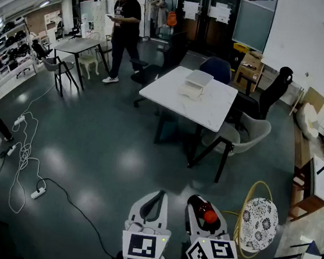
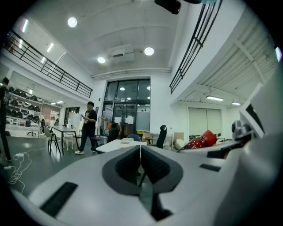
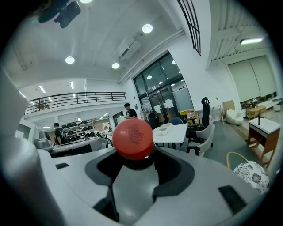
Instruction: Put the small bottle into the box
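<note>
Your right gripper (image 1: 201,213) has its jaws closed on the small bottle (image 3: 132,137), which lies lengthwise between the dark moulded pads. The bottle has a dark, glossy body and a round red cap (image 1: 210,216) with faint embossed lettering on its flat top. Your left gripper (image 2: 140,164) holds nothing: its two dark, scooped pads are pressed together, with only a thin seam between them. Both grippers have smooth white plastic shells and sit side by side low in the head view, above the glossy dark grey floor (image 1: 89,146). The box (image 1: 197,82), white, shallow and rectangular, rests on a white square-topped table (image 1: 211,111), well apart from the bottle.
</note>
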Tool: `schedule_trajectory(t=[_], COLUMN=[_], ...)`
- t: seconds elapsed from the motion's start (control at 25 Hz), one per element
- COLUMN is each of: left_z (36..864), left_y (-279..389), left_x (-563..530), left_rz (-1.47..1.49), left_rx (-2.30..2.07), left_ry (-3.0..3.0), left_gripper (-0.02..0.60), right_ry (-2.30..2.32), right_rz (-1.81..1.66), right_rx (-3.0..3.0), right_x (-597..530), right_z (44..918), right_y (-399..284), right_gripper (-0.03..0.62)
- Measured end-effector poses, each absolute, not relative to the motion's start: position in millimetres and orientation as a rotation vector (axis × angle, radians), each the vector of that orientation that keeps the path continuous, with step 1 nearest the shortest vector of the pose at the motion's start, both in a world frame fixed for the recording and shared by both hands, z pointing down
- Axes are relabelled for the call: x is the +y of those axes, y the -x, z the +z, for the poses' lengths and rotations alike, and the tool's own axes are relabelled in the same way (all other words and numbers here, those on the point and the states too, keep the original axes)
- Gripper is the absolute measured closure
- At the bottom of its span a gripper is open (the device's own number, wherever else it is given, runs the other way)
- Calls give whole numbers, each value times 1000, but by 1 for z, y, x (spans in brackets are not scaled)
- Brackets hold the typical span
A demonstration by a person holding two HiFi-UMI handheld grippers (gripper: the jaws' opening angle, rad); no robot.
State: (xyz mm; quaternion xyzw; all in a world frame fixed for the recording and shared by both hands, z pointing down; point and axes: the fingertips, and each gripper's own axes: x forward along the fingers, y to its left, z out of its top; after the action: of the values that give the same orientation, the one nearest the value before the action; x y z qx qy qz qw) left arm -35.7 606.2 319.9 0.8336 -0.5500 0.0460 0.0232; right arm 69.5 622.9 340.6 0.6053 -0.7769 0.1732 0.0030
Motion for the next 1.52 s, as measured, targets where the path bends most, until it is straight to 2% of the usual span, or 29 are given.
schedule_trajectory(t=[1.04,1.52], left_z=[328,330], left_y=[39,58], left_x=[596,518], left_rz=[136,113], left_rx=[-1712,-1686], left_ry=[-2546,-2549], left_gripper=[561,561], right_ry=[-1880,-1899], right_rz=[607,611], right_rx=[-2449,-2415], right_x=[615,538], right_z=[351,355], right_y=[-66,-50], right_gripper=[366,365])
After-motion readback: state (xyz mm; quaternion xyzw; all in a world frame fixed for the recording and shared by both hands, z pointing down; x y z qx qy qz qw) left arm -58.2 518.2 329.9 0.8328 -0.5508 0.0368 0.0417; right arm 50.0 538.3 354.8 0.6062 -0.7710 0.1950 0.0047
